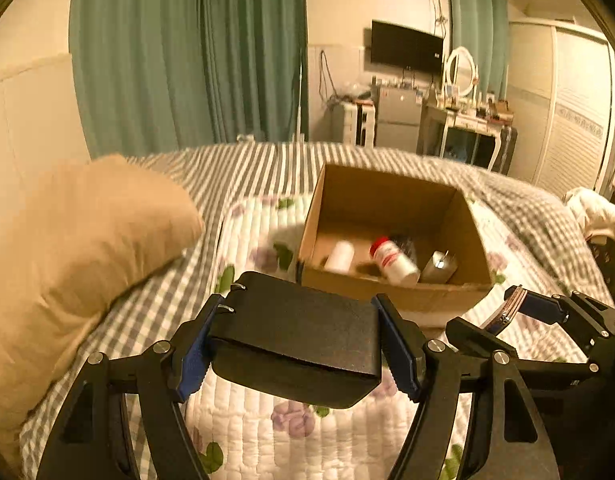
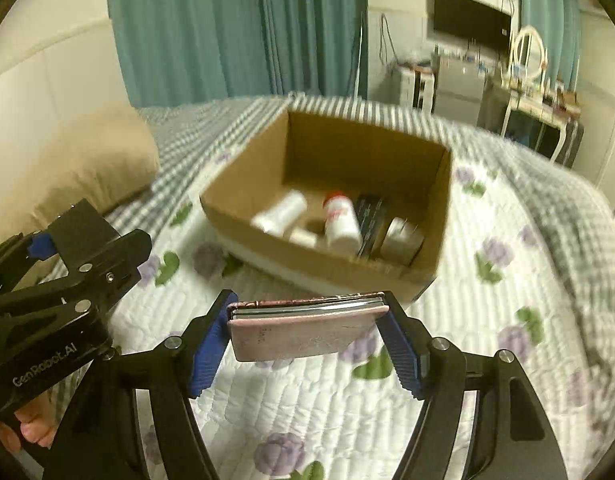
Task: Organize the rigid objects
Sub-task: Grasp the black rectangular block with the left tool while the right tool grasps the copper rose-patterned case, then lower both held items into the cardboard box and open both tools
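Observation:
My left gripper (image 1: 297,338) is shut on a black case (image 1: 295,336) and holds it above the quilt, just short of the cardboard box (image 1: 391,292). My right gripper (image 2: 307,330) is shut on a pink compact mirror (image 2: 303,332), also in front of the box (image 2: 307,256). The box holds a white bottle (image 1: 340,257), a red-capped white bottle (image 1: 395,262), a small metal container (image 1: 439,266) and a dark flat item (image 2: 371,216). The right gripper also shows at the right of the left wrist view (image 1: 507,312); the left gripper's body shows at the left of the right wrist view.
The box sits on a floral white quilt (image 2: 487,320) over a grey checked bedspread (image 1: 227,172). A tan pillow (image 1: 79,240) lies left. Green curtains, a TV, a dressing table and a wardrobe stand beyond the bed.

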`<state>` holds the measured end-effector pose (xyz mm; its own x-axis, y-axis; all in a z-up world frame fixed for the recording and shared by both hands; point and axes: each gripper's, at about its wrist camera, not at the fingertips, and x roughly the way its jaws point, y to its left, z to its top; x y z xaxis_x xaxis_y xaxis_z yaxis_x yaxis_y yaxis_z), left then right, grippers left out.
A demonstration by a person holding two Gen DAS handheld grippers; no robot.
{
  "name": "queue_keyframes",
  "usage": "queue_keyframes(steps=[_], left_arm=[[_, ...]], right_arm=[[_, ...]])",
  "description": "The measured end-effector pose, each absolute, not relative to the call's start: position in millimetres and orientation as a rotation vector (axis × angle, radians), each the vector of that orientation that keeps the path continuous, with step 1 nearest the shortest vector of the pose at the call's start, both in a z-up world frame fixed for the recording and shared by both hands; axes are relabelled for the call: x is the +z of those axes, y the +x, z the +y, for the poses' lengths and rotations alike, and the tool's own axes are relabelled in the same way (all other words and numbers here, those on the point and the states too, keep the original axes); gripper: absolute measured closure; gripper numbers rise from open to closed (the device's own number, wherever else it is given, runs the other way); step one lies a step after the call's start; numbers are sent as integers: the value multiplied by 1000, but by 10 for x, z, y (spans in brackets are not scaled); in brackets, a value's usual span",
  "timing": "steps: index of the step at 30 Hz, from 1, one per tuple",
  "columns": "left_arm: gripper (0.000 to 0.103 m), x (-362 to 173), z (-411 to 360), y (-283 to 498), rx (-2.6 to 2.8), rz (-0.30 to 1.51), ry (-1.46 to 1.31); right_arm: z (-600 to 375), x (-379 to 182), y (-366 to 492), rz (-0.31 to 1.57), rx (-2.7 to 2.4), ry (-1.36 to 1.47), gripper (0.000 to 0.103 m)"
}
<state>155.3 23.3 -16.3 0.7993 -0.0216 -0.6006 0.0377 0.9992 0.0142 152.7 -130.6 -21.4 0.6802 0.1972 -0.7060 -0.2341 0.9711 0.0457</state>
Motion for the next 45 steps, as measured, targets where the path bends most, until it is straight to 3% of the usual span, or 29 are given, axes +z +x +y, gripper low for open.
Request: queue_keyframes(steps=[10,22,36,45], left_arm=[[29,88,86,1795,-21,594,43],[29,-121,-133,2544,-40,616,65],[29,-606,-309,3106,-81,671,83],[29,-631,-403,3212,-92,666,95]], right_arm=[[-1637,160,1623,718,218,-28,32],[-1848,316,2356,669,180,-45,32],[-1885,-149,3034,720,152,-48,32],[-1935,-296,3146,719,138,-30,32]])
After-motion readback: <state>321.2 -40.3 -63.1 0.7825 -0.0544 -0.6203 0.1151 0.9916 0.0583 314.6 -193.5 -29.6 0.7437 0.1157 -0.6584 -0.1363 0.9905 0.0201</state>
